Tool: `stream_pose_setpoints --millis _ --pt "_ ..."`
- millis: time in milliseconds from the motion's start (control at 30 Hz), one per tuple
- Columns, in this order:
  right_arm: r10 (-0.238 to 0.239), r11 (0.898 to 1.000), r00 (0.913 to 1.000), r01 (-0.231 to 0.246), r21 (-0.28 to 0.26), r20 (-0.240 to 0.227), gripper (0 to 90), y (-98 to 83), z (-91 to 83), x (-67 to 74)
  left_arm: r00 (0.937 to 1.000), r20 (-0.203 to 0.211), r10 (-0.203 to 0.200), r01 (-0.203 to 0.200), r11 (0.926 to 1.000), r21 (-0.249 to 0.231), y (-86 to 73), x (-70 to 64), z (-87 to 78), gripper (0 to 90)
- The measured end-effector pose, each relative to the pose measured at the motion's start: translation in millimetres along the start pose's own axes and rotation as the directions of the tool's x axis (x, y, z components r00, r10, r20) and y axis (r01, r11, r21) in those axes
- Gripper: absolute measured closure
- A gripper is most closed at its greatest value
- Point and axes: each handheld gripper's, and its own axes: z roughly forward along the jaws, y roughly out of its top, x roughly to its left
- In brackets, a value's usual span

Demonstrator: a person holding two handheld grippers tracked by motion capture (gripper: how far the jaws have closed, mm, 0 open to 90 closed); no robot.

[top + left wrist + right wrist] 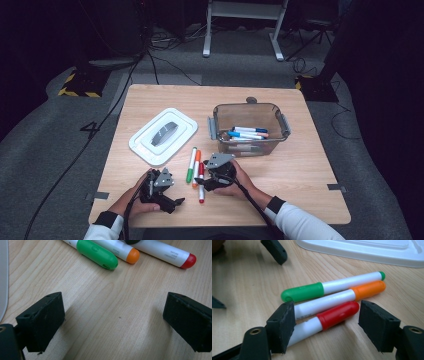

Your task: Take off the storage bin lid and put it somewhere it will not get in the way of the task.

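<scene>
Three white-barrelled markers lie side by side on the wooden table (300,175): green (191,165), orange (197,162) and red (201,196). My right gripper (204,183) is low over them. In the right gripper view its jaws (325,320) stand open on either side of the red marker (337,313), with a gap at the cap side. The green marker (304,292) and the orange marker (367,288) lie just beyond. My left gripper (172,192) rests near the table's front, open (113,320) over bare wood, with the marker ends (98,255) ahead of it.
A clear plastic bin (280,125) at the back right holds several markers (247,133). Its white lid (162,135) lies flat to the left of the bin, near the loose markers, and its edge shows as well (367,250). A jaw of the left gripper (274,250) is close by.
</scene>
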Motion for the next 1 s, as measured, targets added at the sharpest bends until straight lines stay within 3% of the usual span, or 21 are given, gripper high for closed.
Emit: stream_pose_setpoints --millis 67,300,600,1000 --pt "0.008 1.0 0.9996 -0.009 0.024 0.025 34.0 -1.6 0.3 -3.8 1.0 0.0 0.0 0.0 1.0 0.0 0.0 0.0 0.0 4.2" --pt "0.085 0.994 0.9959 -0.087 0.064 0.033 48.2 -11.5 -10.5 -22.4 1.0 -0.002 -0.001 0.001 1.0 -0.001 -0.3 0.0 -0.1 4.2" --pt "0.077 0.993 0.997 -0.077 0.091 0.005 73.7 -33.0 -41.1 -42.2 1.0 -0.003 -0.003 0.003 1.0 -0.001 -0.5 -0.1 -0.3 4.2" --pt "0.09 0.99 0.9959 -0.088 0.112 -0.011 74.6 -75.9 -95.1 -71.0 1.0 -0.003 -0.002 0.002 1.0 0.0 -0.4 0.0 -0.3 4.2"
